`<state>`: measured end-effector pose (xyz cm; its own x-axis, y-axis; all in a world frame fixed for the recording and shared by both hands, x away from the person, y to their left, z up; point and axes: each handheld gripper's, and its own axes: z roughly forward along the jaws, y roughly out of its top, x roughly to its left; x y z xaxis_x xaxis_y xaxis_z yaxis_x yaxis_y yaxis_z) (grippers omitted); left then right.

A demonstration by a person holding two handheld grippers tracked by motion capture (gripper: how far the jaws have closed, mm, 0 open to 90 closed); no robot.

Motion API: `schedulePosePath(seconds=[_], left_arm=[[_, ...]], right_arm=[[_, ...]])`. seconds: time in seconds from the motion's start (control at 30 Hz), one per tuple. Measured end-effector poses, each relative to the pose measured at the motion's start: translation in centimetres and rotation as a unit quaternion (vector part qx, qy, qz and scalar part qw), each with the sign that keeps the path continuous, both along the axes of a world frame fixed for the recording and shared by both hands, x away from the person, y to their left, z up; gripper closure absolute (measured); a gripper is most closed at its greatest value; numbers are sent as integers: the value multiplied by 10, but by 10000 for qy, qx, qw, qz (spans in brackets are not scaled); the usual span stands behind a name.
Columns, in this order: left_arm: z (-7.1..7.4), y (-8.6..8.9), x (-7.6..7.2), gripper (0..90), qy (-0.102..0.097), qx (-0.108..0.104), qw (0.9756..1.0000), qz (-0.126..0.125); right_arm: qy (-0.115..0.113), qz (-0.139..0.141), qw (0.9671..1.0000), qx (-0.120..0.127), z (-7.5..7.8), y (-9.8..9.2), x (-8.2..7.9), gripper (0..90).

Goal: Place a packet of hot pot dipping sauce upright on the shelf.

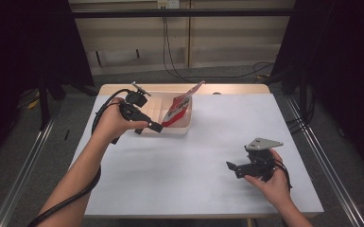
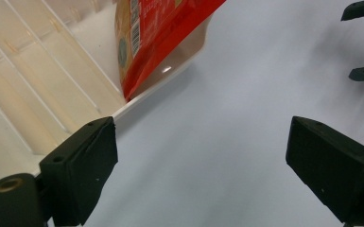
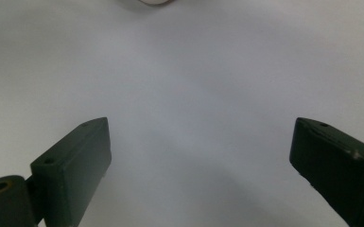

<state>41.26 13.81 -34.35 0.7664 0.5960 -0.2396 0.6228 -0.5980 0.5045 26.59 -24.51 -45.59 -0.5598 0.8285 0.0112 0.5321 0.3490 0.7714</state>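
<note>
red glossy packet (image 1: 177, 109) leaning upright in cream tray (image 1: 185, 128) | barcode side visible | both tongs apart, empty

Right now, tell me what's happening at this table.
A person holds a gripper in each hand. The left gripper, jaws open, sits at the front edge of a cream divided tray where a red packet leans. The right gripper hangs open over bare white table, holding nothing.

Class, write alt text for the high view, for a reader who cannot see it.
A person's left gripper, open, hovers beside a red snack bag standing in a cream slotted tray on a white table. The open right gripper hangs apart, near the front right.
</note>
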Motion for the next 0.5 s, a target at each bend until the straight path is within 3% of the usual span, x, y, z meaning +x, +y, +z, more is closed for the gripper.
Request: schedulePosePath(seconds=[0.5], left_arm=[[-19, 9, -7, 100, 61, -59, 10000, 35]], right_arm=[[1, 17, 10000, 0, 0, 0, 0, 58]])
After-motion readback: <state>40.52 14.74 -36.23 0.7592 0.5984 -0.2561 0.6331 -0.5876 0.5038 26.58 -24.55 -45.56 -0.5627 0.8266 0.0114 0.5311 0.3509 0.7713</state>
